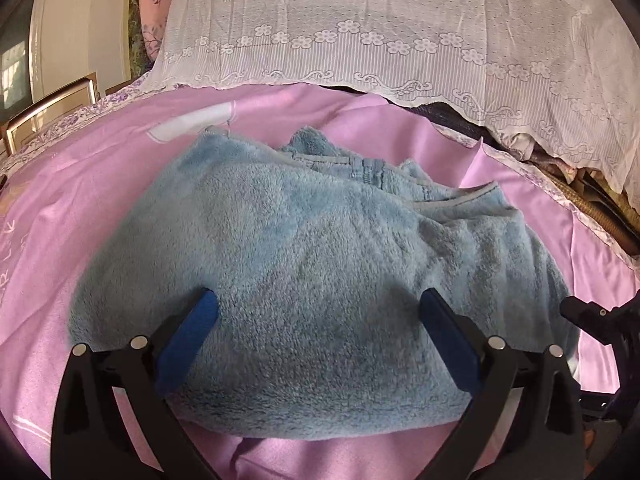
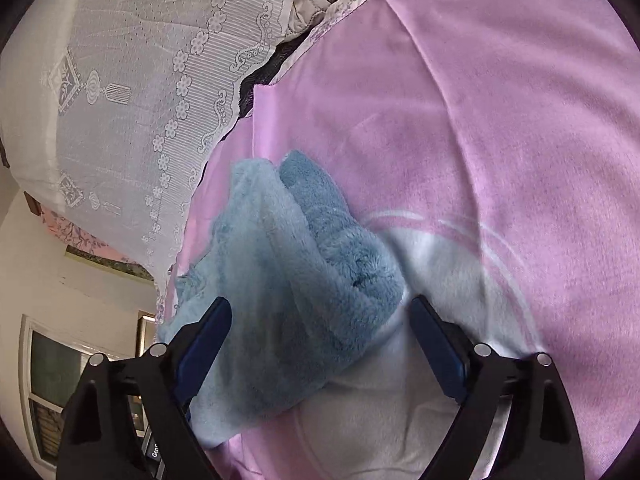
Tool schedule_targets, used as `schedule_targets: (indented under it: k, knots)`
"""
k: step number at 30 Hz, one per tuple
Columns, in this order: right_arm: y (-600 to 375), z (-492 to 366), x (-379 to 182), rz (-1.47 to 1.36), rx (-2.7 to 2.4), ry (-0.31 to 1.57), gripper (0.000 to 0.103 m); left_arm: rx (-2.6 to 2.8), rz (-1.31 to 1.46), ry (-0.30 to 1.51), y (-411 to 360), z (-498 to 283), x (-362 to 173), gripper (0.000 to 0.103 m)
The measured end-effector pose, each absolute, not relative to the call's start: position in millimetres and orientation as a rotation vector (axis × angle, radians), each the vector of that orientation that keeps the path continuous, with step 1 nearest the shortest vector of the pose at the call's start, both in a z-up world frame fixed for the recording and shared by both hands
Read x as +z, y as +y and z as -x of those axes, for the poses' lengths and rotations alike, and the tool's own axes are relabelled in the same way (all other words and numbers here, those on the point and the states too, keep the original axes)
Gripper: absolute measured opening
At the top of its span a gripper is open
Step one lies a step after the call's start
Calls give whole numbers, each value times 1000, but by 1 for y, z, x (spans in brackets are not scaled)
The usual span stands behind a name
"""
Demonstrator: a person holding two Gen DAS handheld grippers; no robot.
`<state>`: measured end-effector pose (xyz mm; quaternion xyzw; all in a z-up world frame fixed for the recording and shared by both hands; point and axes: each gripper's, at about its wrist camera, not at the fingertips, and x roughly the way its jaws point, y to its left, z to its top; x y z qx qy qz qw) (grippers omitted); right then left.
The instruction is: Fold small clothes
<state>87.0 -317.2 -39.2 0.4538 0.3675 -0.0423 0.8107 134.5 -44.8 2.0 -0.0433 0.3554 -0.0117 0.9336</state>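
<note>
A fluffy light-blue fleece garment (image 1: 320,260) lies folded in a thick bundle on a pink bed sheet (image 1: 80,200). Its zipper and collar edge show at the far side. My left gripper (image 1: 318,300) is open, with its blue pads spread wide over the near edge of the bundle. My right gripper (image 2: 320,304) is open too. The garment (image 2: 288,280) lies between its pads, close to the left one. Part of the right gripper shows in the left wrist view (image 1: 592,320) at the right edge.
A white lace cover (image 1: 380,32) drapes over bedding piled at the far side. The pink sheet (image 2: 500,120) has a white printed patch (image 2: 420,264). A wooden frame (image 1: 52,108) and a white door stand at the far left.
</note>
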Motion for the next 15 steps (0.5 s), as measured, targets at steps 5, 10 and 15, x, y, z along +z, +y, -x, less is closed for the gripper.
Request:
schedule_targets:
  k: [5,10,15]
  knots:
    - [-317,-103,-44,-927,-115,769,66,46,-2,747,-62,-149,-2,99]
    - [-317,-102,-44,-912,-97,740,62,105,-134,738,-79,-149,-12,99]
    - [-318,-98,-52,-986,-19,701,39,98,-122,743,-76,-150,-12,99]
